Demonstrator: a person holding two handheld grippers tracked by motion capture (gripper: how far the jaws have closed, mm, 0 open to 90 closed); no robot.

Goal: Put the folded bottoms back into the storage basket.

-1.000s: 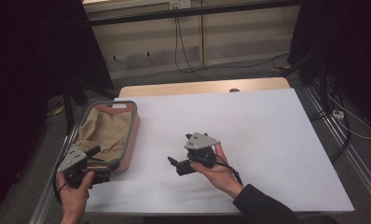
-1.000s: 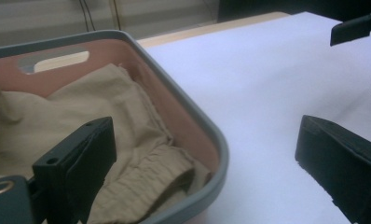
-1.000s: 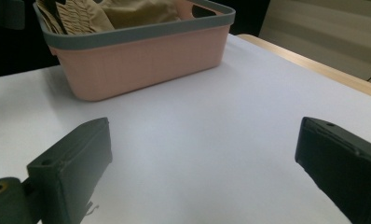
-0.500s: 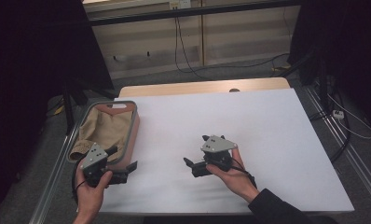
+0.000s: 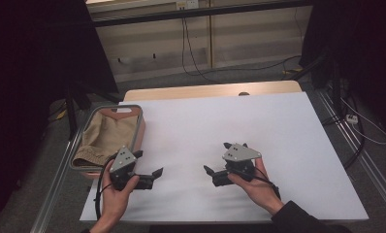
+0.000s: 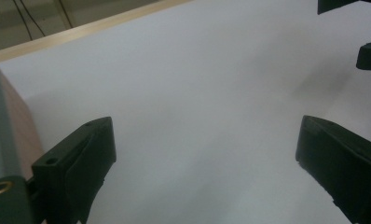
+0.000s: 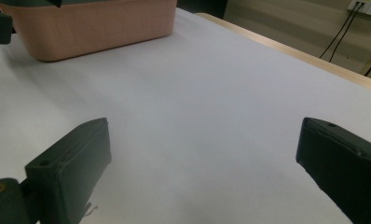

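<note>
My left gripper (image 5: 148,164) hovers low over the white table (image 5: 196,121), just right of the basket's near corner, and is open with nothing between its jaws. In the left gripper view it (image 6: 207,158) spans bare white tabletop (image 6: 197,84). My right gripper (image 5: 217,158) is held near the table's front middle, pointing left toward the other one, and is also open and empty. In its own view my right gripper (image 7: 202,163) stands over bare tabletop (image 7: 211,93). A pink basket (image 5: 114,107) with a grey rim holds a tan cloth (image 5: 106,136) at the table's left edge.
The basket's pink wall (image 7: 90,28) lies far ahead in the right gripper view, and its side (image 6: 16,126) runs along the left of the left gripper view. A wooden strip (image 5: 210,91) borders the table's far edge. Cables (image 5: 361,121) lie on the floor at right.
My left gripper has moved right, from over the basket's near corner out onto the white table. My right gripper has also shifted right. Both stay open.
</note>
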